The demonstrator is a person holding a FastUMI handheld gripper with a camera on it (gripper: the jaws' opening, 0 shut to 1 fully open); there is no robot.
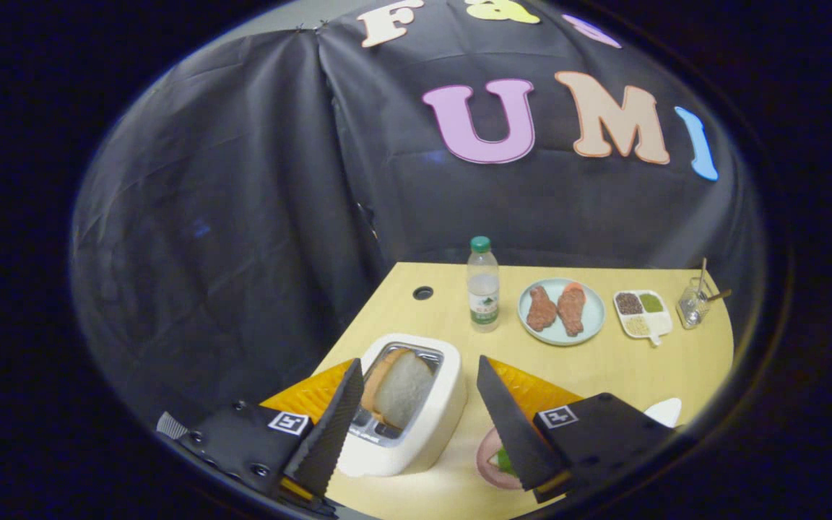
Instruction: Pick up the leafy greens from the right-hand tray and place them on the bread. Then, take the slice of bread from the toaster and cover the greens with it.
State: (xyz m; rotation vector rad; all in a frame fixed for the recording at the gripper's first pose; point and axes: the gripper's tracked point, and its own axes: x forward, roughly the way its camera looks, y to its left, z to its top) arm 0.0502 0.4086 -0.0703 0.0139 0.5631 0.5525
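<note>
Gripper (416,415) is held wide open and empty above the white toaster (416,422); its pale bread slice (403,393) could be crushed or dropped if pinched unevenly.

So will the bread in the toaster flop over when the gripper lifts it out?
Probably not much: the bread slice stands upright in the toaster, so it looks fairly stiff. It seems light and squashy. The gripper is open around it, not touching.

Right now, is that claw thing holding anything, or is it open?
Gripper: open, holding nothing; its fingers are spread to either side of the toaster with the bread slice in it.
</note>
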